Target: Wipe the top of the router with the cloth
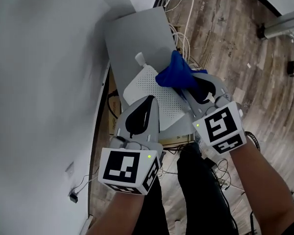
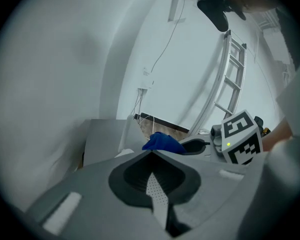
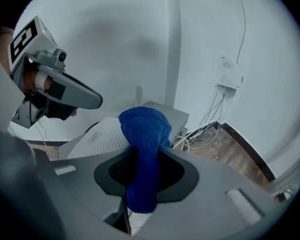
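A white router [image 1: 167, 106] with a short upright antenna [image 1: 139, 58] lies on a grey cabinet top [image 1: 132, 33] against the wall. My right gripper [image 1: 187, 89] is shut on a bunched blue cloth [image 1: 175, 73], which sits at the router's far right edge. In the right gripper view the cloth [image 3: 142, 134] fills the gap between the jaws, with the perforated router top [image 3: 97, 139] just beyond it. My left gripper [image 1: 148, 99] is over the router's near left part, jaws together and empty; I cannot tell if it touches. The cloth [image 2: 162, 142] shows ahead in the left gripper view.
A white wall runs along the left. A tangle of white cables [image 1: 182, 6] lies on the wooden floor [image 1: 225, 38] behind the cabinet. A metal frame leg [image 1: 280, 28] stands at the far right. A ladder-like frame [image 2: 231, 84] leans on the wall.
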Available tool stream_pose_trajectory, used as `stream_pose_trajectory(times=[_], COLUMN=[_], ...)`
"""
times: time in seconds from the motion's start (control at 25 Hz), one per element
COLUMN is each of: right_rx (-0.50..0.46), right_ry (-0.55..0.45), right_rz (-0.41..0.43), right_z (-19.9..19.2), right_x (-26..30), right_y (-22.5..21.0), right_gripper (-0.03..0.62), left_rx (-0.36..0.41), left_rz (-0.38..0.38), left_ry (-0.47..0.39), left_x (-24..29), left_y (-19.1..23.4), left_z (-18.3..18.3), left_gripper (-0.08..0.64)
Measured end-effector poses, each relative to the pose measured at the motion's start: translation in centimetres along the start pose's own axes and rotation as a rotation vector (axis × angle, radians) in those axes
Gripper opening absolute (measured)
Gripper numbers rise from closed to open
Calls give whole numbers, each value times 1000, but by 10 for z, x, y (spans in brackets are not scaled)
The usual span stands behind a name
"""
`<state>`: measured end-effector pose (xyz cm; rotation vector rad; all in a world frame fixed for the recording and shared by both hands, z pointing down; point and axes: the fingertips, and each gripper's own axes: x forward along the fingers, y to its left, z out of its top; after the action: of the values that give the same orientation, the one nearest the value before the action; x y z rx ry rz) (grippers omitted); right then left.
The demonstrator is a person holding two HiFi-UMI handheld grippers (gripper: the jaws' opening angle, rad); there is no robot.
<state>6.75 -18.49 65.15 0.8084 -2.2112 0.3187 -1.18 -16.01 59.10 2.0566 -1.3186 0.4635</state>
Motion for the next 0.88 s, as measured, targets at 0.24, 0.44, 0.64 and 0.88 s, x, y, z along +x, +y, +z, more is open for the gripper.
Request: stream_pose_trajectory(times=[0.24,0.44,0.64,0.88], right_rx=[-115,-161,-155,-195], right_ry=[32,58,71,107], right_rz=[63,91,100,100], right_z=[29,51,66,76], right_x=[27,42,45,56], right_y=[2,17,33,61], right_gripper=[115,115,115,115], left_rx=[-71,-82,-99,-87], left_rz=[17,32,51,13], left_ry=[-44,-56,-61,-44], left_x=[-5,-23,-37,-57], left_y=[18,44,66,78], left_z=[13,21,26,21], left_gripper=[1,1,1,1])
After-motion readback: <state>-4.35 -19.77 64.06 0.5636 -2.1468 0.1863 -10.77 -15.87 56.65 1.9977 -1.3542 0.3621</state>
